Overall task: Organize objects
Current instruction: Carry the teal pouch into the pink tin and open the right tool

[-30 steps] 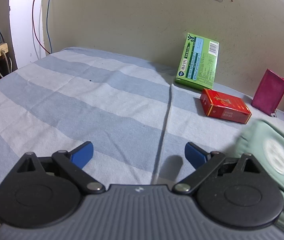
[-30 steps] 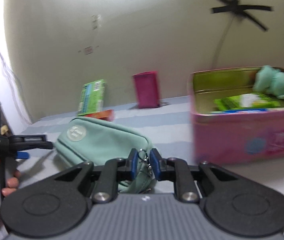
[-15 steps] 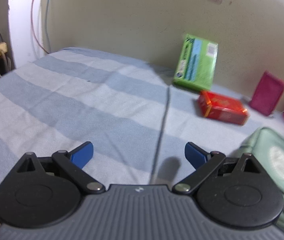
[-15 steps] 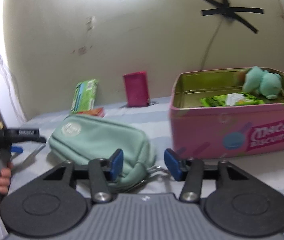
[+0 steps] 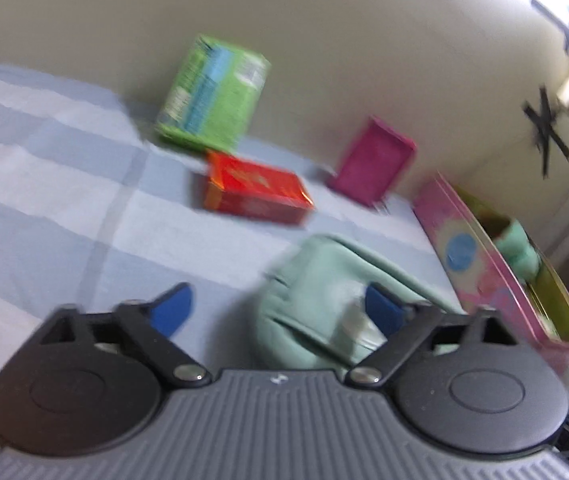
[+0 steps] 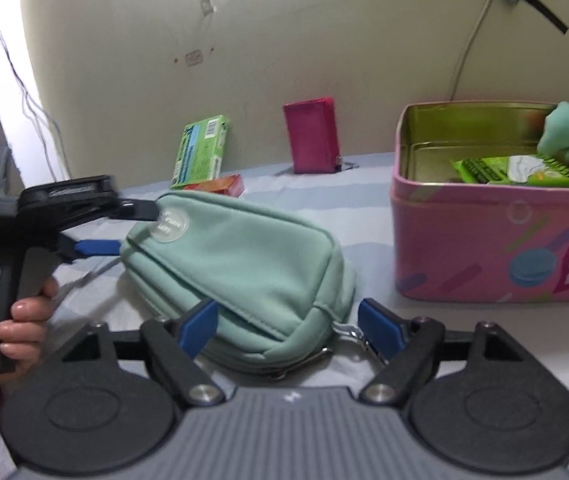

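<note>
Across the lower centre of the right wrist view, the right gripper [image 6: 287, 327] is spreading, having let go the mint pouch [image 6: 240, 264], which is lying beside the pink tin [image 6: 480, 248]. The left gripper [image 6: 116, 228], narrowing but not gripping, is straddling its far end, probably taking over.

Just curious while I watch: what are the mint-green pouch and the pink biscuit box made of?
The pouch looks like soft matte fabric, maybe canvas: it sags, with stitched seams and a zip. The biscuit box looks like printed tin: its bare inside wall shines gold and its rim is rolled.
</note>
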